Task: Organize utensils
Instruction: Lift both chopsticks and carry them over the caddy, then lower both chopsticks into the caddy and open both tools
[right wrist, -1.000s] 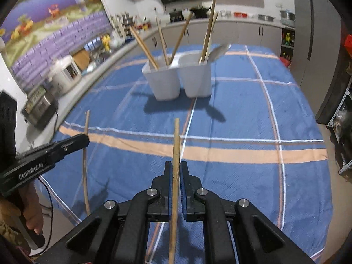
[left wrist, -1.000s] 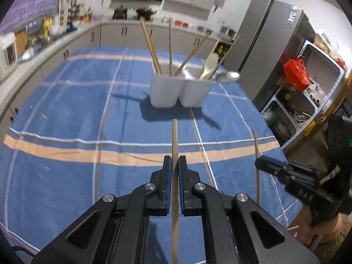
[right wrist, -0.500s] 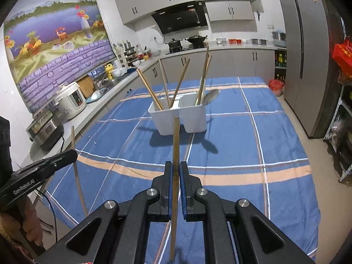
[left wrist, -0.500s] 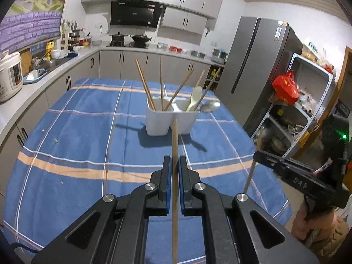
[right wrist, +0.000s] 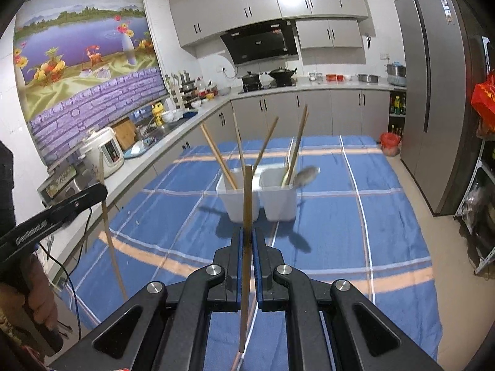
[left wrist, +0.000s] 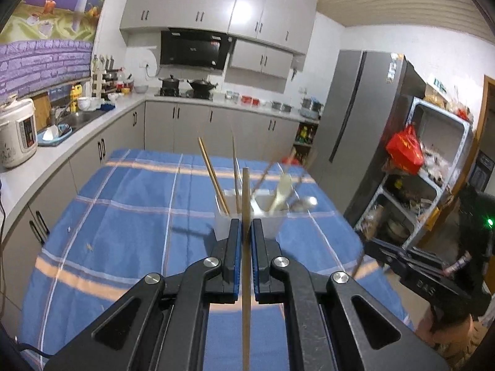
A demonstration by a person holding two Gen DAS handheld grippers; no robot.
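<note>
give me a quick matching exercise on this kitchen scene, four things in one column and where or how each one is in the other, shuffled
Things:
1. left gripper
2. rice cooker
3. metal spoon
4. red bag

Place or state:
A. on the shelving beside the fridge
B. leaning out of the right compartment of the white holder
C. jaws shut on a chopstick
D. on the counter left of the table

Pairs: 1-C, 2-D, 3-B, 4-A
</note>
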